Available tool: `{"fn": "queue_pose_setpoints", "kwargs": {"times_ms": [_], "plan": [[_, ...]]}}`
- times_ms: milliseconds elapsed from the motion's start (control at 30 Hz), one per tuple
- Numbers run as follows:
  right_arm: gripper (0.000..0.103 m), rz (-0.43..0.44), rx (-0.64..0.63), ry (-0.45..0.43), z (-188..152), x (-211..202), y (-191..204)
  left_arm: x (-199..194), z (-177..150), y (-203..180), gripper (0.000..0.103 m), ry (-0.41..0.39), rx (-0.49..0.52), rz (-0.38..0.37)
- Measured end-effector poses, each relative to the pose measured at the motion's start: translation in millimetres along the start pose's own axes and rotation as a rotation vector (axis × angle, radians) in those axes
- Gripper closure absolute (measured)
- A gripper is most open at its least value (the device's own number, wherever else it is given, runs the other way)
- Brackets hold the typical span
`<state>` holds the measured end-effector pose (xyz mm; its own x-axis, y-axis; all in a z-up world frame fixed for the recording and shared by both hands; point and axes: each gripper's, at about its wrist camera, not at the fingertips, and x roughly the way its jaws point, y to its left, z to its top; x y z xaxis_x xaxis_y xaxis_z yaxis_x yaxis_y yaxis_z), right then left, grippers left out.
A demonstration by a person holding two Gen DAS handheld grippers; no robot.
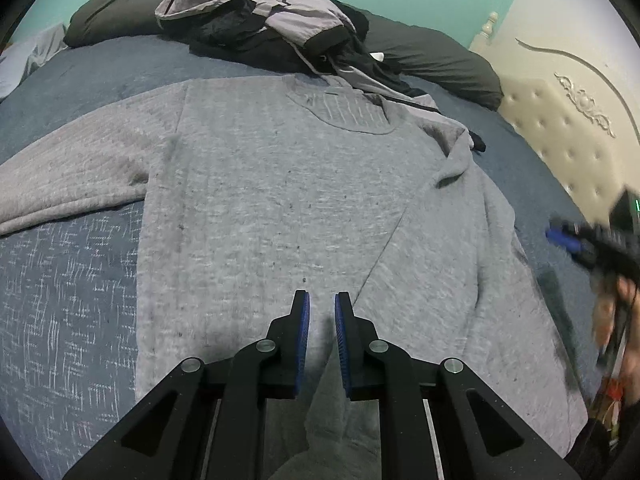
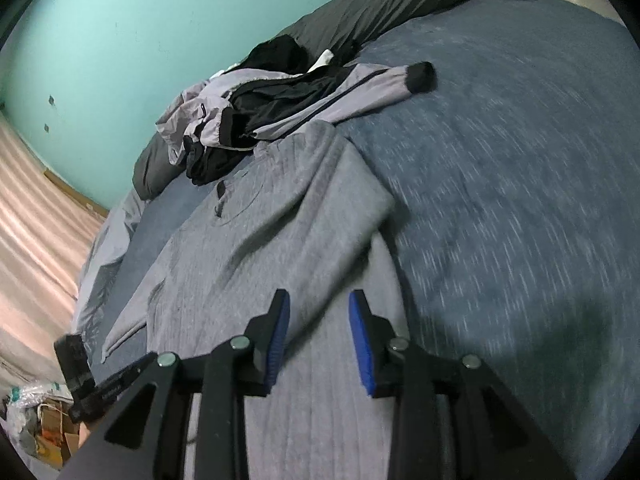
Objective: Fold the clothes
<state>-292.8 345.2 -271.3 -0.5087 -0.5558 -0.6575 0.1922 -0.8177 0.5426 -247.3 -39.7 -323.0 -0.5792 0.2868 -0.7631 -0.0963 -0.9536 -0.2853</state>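
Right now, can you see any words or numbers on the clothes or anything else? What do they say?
No readable text anywhere.
Grey sweater: the neck tag is too small and blurred to read.
Grey and black jacket: no print shows.
Bags and boxes on the floor: too blurred to read.

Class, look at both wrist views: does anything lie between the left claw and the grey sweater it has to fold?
Nothing visible does. The left claw hangs directly above the grey sweater, empty. The jacket pile only overlaps the sweater's collar edge at the far end.
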Motion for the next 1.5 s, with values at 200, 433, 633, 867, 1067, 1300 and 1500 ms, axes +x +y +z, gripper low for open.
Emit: {"fn": "queue_pose_setpoints", "kwargs": {"times_ms": [200,433,633,867,1067,1300,1500], "plan": [[0.073,-0.028,0.001,0.06,73.7,34.9,14.2,-1.7,2.1,9.0,0.089,-0.015,-0.028,-0.025],[0.073,-0.036,0.06,0.121,131.0,86.5,17.4,-3.8,3.1,13.8,0.089,-0.03,-0.039,-0.047],[0.073,-0.035,0.13,0.082,152.4,118.6,8.5,-6.7,2.4,21.6,0.089,-0.053,-0.058,-0.048],[0.073,-0.037,0.173,0.058,158.4,145.9,0.4,-11.7,5.1,26.1,0.089,-0.074,-0.08,-0.078],[0.073,-0.025,0.252,0.048,152.5,155.7,-14.4,-9.1,5.3,27.3,0.089,-0.074,-0.082,-0.076],[0.072,-0.03,0.275,0.058,146.4,162.8,-23.2,-8.9,6.0,26.3,0.089,-0.075,-0.077,-0.073],[0.074,-0.058,0.23,0.091,142.5,169.7,-16.2,-9.1,5.6,25.5,0.089,-0.075,-0.072,-0.073]]}}
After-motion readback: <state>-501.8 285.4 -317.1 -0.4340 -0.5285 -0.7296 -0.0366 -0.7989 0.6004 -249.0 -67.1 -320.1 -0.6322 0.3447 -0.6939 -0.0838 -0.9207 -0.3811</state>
